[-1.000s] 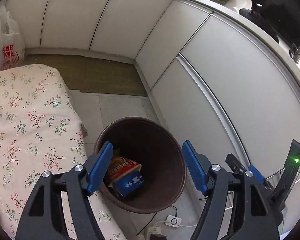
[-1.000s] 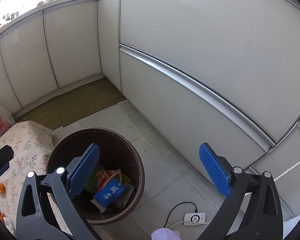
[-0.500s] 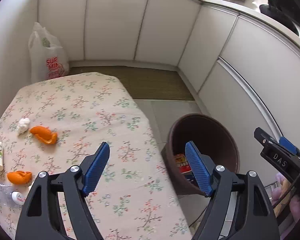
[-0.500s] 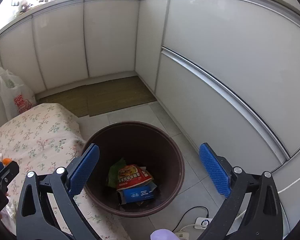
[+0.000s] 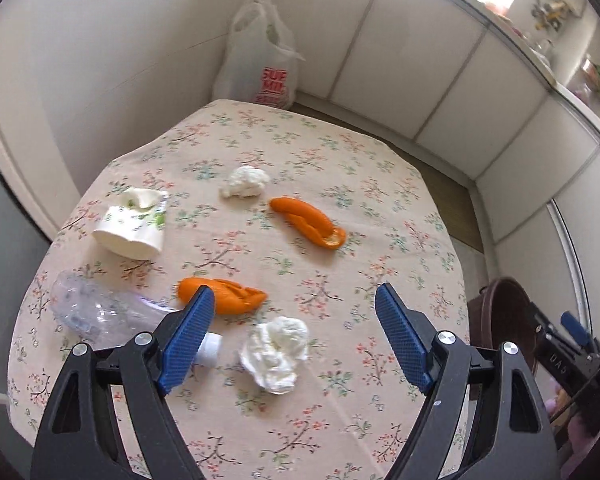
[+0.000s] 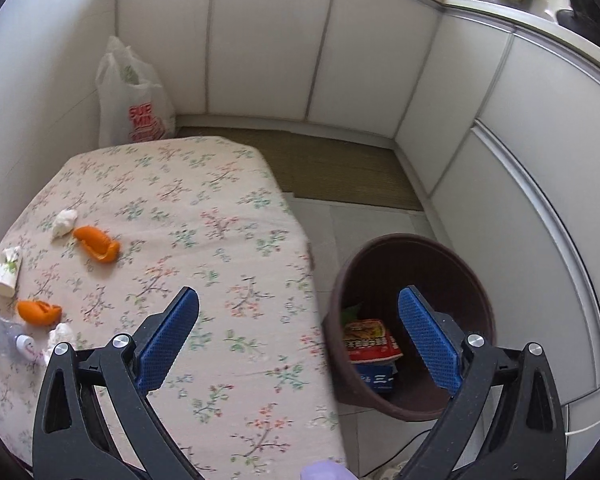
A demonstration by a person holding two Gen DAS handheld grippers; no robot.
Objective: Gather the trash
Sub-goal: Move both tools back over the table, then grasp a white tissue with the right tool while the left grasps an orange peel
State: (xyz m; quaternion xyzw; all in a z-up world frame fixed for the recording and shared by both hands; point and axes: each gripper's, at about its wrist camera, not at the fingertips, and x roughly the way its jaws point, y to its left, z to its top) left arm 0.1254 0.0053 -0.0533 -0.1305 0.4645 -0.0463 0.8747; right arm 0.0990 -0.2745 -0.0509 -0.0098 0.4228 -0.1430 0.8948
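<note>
Trash lies scattered on the bench (image 5: 340,152) with the flowered cloth: a crumpled tissue (image 5: 275,347) between the open fingers of the left tool (image 5: 296,338), an orange peel (image 5: 224,295) at 10 o'clock from it, a crushed clear bottle (image 5: 96,312) at 9 o'clock, a squashed paper cup (image 5: 134,227), a second peel (image 5: 309,220) and a small tissue (image 5: 245,181) toward 12 o'clock.

A second ago both wrist views looked down into the brown bin (image 6: 416,256); now the left view has swung over the bench, and the left tool's jaws have just been opening, with nothing pressed between them. The right tool (image 6: 298,340) stands wide apart and empty, half over the bench edge, with the bin at its 3 o'clock. I judge that a new pick-up is starting, probably the near tissue.

Room above the bench is free. The bench edge toward the bin is close, and a white plastic bag (image 5: 262,60) stands at the far corner by the wall, so the way to the bin seems short and open.
</note>
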